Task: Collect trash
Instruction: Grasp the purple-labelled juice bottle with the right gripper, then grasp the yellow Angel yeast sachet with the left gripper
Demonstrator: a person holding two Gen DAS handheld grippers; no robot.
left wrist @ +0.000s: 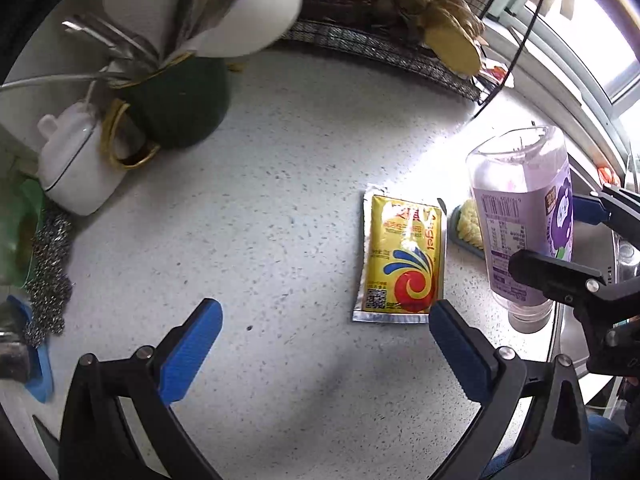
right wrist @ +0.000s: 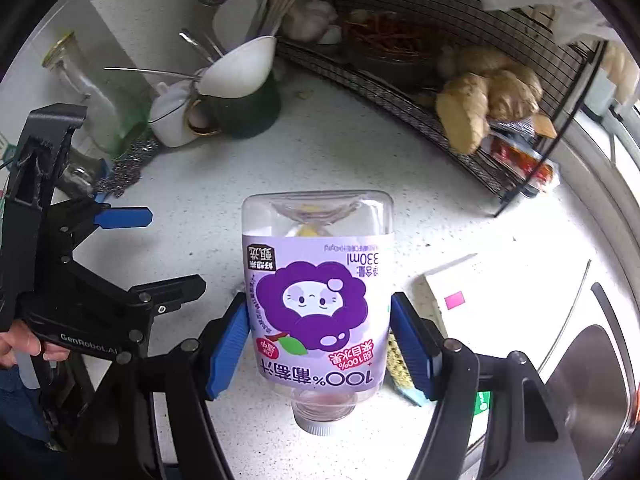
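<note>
**Bottle pinched, sachet waiting flat**

Left wrist view. Left gripper [left wrist: 324, 320] spread wide, nothing between the jaws, hanging over the speckled counter [left wrist: 256, 208]. Yellow sachet [left wrist: 400, 256] lying flat on that counter, its lower corner just beside the right-hand blue pad. Probable trouble: flat foil with no edge raised, so closing pads likely to skate over it or shove it toward the sink side rather than lift it. Off to the right, juice bottle [left wrist: 520, 216] carried clear of the counter by the right gripper [left wrist: 560, 236], near enough to the left gripper that a careless sideways move could knock the two together.

Right wrist view. Right gripper [right wrist: 320, 336] pinching the juice bottle [right wrist: 316, 300] across its labelled body, one blue pad on each side. Bottle held with its white cap toward the camera and its base away; clear plastic, apparently empty, purple label with a cartoon face. Possible failures: glossy label slipping between the pads, thin wall buckling under a harder squeeze, or the bottle pivoting on so narrow a hold. Left gripper [right wrist: 164, 248] visible at the left, jaws apart. No bin in sight in either view, so the drop-off place cannot be told.
</note>
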